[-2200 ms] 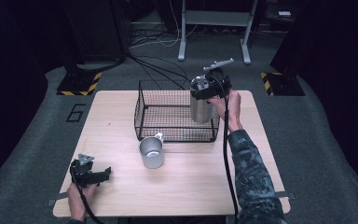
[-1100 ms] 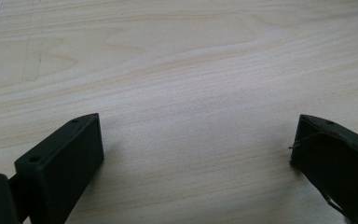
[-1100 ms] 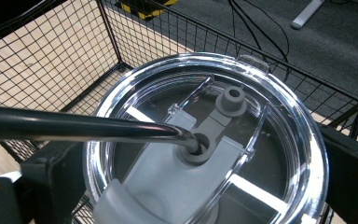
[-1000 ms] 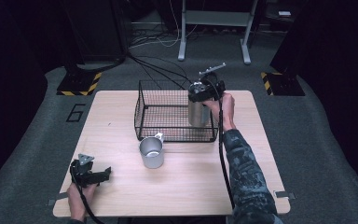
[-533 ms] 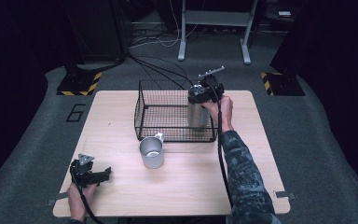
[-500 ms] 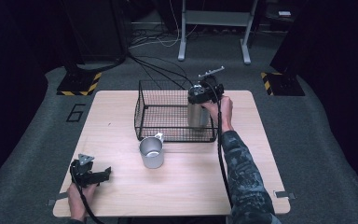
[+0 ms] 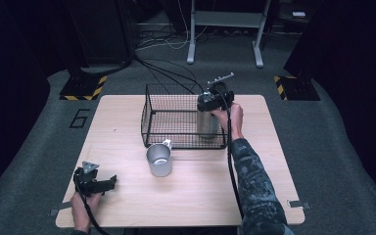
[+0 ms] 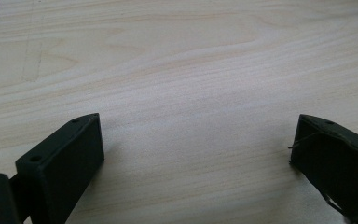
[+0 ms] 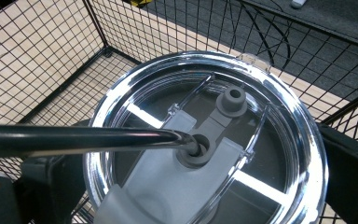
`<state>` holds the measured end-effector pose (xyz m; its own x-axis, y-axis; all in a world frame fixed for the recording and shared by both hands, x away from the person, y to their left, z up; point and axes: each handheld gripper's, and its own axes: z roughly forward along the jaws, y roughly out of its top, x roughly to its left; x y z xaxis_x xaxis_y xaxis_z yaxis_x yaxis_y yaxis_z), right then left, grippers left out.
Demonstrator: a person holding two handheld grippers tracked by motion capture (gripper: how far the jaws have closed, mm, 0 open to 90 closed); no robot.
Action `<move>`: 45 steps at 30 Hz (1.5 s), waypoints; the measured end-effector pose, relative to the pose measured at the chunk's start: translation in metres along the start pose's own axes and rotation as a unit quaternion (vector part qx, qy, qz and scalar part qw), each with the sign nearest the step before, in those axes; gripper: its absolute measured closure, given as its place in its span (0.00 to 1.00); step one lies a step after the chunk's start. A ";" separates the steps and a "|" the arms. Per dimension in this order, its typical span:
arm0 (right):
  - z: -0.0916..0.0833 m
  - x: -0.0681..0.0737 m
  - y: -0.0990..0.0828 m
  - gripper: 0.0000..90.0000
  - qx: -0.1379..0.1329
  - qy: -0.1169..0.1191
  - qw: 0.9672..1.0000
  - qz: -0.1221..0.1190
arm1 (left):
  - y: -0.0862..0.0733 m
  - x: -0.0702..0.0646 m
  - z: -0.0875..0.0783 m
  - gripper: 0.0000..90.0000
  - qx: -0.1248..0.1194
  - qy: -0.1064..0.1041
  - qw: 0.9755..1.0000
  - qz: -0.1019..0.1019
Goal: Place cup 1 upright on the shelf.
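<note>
Inside the wire basket (image 7: pixel 176 117), the right gripper (image 7: pixel 210 104) clasps the tumbler (image 7: pixel 207 125).

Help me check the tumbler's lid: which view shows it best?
The right gripper view: the clear lid with its straw shows close up. The high view shows the tumbler small, under the right gripper.

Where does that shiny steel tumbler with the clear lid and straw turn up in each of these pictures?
High view: the steel tumbler stands in the wire basket's right front corner, gripped by the right tongs.
Right gripper view: the tumbler is seen from above at centre, clear lid and metal straw toward the camera.
Left gripper view: bare wooden table between the open left tongs.
Shared landmark: the basket mesh.
</note>
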<state>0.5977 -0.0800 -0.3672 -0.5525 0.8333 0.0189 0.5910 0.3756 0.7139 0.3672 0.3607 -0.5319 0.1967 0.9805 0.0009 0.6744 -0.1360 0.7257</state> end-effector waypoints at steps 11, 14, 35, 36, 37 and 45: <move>0.003 0.003 -0.002 0.04 0.006 -0.003 1.000 0.004 | 0.000 0.000 0.000 0.03 0.000 0.000 1.000 0.001; 0.004 0.003 -0.003 0.03 0.008 -0.004 1.000 0.001 | 0.000 0.000 0.000 0.03 0.000 0.000 1.000 0.000; -0.003 0.000 -0.004 0.00 0.014 -0.001 1.000 0.003 | 0.000 0.000 0.000 0.03 0.001 0.000 1.000 0.000; -0.005 0.001 -0.003 0.00 0.014 0.000 1.000 0.001 | 0.000 0.000 0.000 0.03 0.000 0.000 1.000 0.000; -0.007 0.001 -0.002 0.00 0.012 0.000 1.000 -0.001 | 0.000 0.000 0.000 0.03 0.000 0.000 1.000 0.000; -0.026 0.004 -0.001 0.00 -0.002 -0.001 1.000 -0.008 | 0.000 0.000 0.000 0.03 0.001 0.000 1.000 0.000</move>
<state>0.5796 -0.0874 -0.3495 -0.5606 0.8280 0.0068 0.5796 0.3865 0.7174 0.3671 0.3608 -0.5318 0.1972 0.9804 0.0014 0.6750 -0.1368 0.7250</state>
